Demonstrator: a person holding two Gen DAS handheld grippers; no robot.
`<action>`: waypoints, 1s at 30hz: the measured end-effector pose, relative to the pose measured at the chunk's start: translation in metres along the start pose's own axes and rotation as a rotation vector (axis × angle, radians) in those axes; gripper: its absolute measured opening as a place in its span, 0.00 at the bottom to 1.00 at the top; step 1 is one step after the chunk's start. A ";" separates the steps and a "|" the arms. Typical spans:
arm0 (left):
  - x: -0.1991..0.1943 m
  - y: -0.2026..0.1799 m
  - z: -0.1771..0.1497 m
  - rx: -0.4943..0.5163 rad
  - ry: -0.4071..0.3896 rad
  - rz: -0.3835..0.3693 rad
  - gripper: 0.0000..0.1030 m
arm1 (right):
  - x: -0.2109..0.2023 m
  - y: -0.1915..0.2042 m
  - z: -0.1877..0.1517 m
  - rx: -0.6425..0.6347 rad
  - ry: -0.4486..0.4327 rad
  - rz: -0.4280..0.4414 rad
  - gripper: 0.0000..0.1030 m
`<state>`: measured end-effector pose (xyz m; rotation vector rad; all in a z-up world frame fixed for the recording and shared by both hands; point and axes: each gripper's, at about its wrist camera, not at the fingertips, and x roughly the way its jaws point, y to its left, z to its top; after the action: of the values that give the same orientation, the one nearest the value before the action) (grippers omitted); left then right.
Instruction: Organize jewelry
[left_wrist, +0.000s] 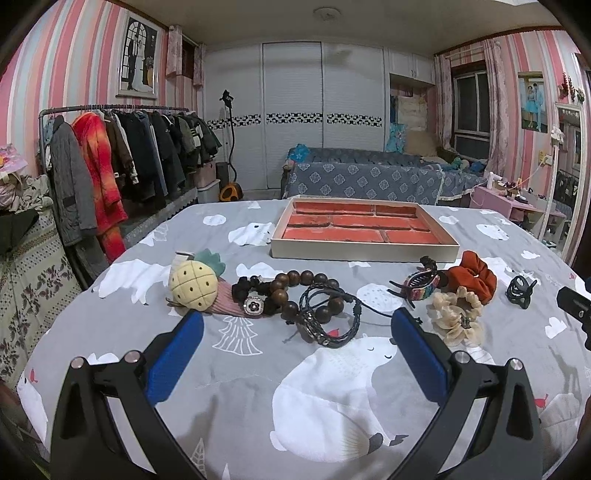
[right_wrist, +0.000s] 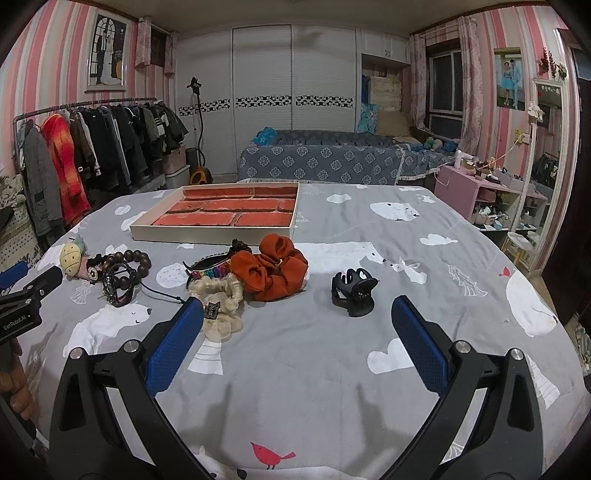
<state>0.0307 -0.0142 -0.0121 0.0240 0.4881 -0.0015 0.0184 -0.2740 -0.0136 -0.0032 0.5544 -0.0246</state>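
Observation:
A shallow tray (left_wrist: 364, 254) with a red brick-pattern floor lies on the grey bear-print bedspread; it also shows in the right wrist view (right_wrist: 207, 236). In front of it lie a pineapple plush clip (left_wrist: 194, 286), a wooden bead bracelet (left_wrist: 295, 286), dark cord bracelets (left_wrist: 327, 319), a rainbow claw clip (left_wrist: 419, 284), a cream scrunchie (left_wrist: 456, 312), an orange scrunchie (right_wrist: 273, 269) and a black claw clip (right_wrist: 352, 291). My left gripper (left_wrist: 295, 325) is open, just short of the cord bracelets. My right gripper (right_wrist: 295, 314) is open, between the cream scrunchie and the black clip.
A clothes rack (left_wrist: 118, 147) stands at the left. A blue-covered sofa (left_wrist: 362, 177) and white wardrobe doors are behind the bed. A pink side table (right_wrist: 476, 192) and a mirror stand at the right.

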 end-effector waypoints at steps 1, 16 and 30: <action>0.001 -0.001 0.000 0.003 0.001 -0.001 0.96 | 0.001 0.000 0.000 0.000 0.001 0.000 0.96; 0.023 -0.002 0.003 -0.001 0.037 -0.007 0.96 | 0.023 0.005 0.006 0.004 0.040 0.011 0.96; 0.085 -0.004 0.006 -0.005 0.186 -0.033 0.84 | 0.076 0.033 0.007 0.008 0.159 0.094 0.80</action>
<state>0.1082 -0.0184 -0.0471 0.0111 0.6741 -0.0308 0.0876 -0.2426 -0.0484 0.0327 0.7131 0.0655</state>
